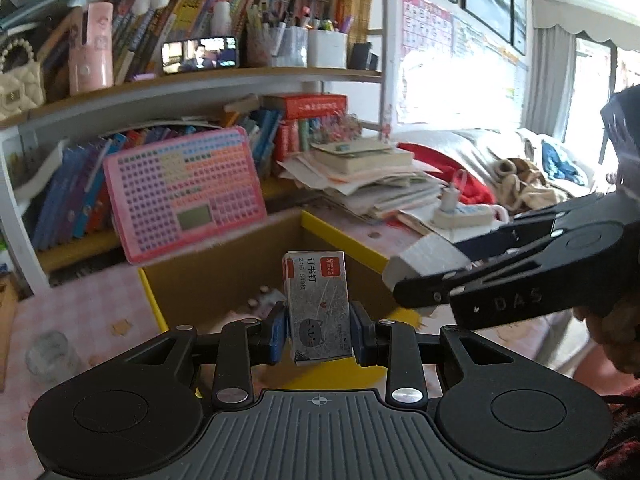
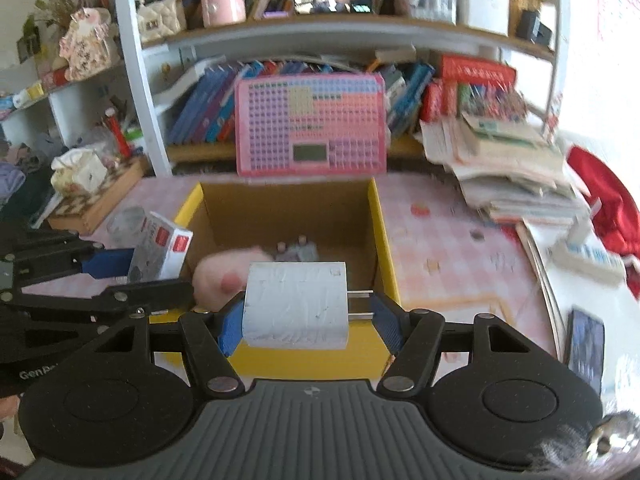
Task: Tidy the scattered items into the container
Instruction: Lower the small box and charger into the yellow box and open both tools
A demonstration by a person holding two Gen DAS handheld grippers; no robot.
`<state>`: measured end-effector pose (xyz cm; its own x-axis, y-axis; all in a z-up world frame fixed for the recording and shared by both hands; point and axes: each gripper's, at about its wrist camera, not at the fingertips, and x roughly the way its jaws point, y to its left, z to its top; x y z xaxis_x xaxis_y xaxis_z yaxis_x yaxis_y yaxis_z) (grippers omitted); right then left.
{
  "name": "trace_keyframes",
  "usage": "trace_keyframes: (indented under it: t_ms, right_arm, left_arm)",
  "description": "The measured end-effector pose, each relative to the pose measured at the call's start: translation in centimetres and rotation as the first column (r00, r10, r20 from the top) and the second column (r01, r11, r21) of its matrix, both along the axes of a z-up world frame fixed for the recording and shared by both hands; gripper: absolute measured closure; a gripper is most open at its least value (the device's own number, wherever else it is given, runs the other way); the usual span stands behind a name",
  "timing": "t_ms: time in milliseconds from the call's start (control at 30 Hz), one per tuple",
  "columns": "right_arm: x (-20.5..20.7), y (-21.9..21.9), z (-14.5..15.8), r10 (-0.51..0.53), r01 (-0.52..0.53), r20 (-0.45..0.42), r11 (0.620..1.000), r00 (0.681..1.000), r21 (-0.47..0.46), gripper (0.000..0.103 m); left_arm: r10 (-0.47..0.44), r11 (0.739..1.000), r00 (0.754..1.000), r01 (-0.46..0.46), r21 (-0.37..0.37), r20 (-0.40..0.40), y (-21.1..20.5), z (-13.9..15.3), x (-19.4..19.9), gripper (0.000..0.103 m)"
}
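My left gripper point(image 1: 319, 326) is shut on a small staple box point(image 1: 318, 306), grey with a red label, held upright over the near edge of the yellow cardboard box point(image 1: 340, 234). My right gripper point(image 2: 306, 312) is shut on a white plug adapter point(image 2: 294, 306) with two metal prongs, held over the near wall of the same box point(image 2: 384, 236). In the left wrist view the right gripper point(image 1: 404, 280) comes in from the right with the adapter point(image 1: 428, 258). In the right wrist view the left gripper point(image 2: 132, 272) holds the staple box point(image 2: 160, 250) at the box's left rim. A pink soft item point(image 2: 224, 276) lies inside.
A pink keyboard toy point(image 2: 310, 124) leans against the bookshelf behind the box. A stack of papers and books point(image 2: 508, 160) sits at the right. A clear jar point(image 1: 50, 356) stands on the pink checked tablecloth at the left. A phone point(image 2: 584, 346) lies at the right edge.
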<state>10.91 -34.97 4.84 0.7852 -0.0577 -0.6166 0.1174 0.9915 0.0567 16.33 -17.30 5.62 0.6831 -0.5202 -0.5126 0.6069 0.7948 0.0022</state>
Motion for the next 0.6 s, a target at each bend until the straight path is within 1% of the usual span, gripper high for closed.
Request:
trace_keyframes:
  t_ms: [133, 267, 400, 500, 600]
  right_arm:
    - [2.6, -0.8, 0.5, 0.052, -0.051, 0.027, 0.998, 0.998, -0.02, 0.04]
    - [5.5, -1.5, 0.0, 0.083, -0.082, 0.012, 0.996, 0.997, -0.044, 0.04]
    - [8.1, -1.3, -1.2, 0.149, -0.15, -0.02, 0.987, 0.989, -0.059, 0.04]
    - [10.1, -0.9, -2.2, 0.212, -0.216, -0.056, 0.973, 0.976, -0.081, 0.04]
    - [12.3, -0.8, -3.6, 0.261, -0.273, -0.115, 0.955, 0.958, -0.112, 0.04]
  left_arm:
    - [0.038, 0.999, 0.999, -0.039, 0.034, 0.015, -0.7, -0.3, 1.7, 0.073]
    - [0.062, 0.993, 0.998, -0.062, 0.102, 0.007, -1.8, -1.5, 3.5, 0.073]
    - [0.059, 0.985, 0.997, -0.051, 0.168, -0.045, -2.7, -3.2, 4.8, 0.073]
    - [0.057, 0.982, 0.994, -0.039, 0.185, -0.095, -3.1, -4.2, 5.6, 0.073]
    - [0.062, 0.979, 0.989, -0.034, 0.2, -0.138, -3.5, -5.2, 6.3, 0.073]
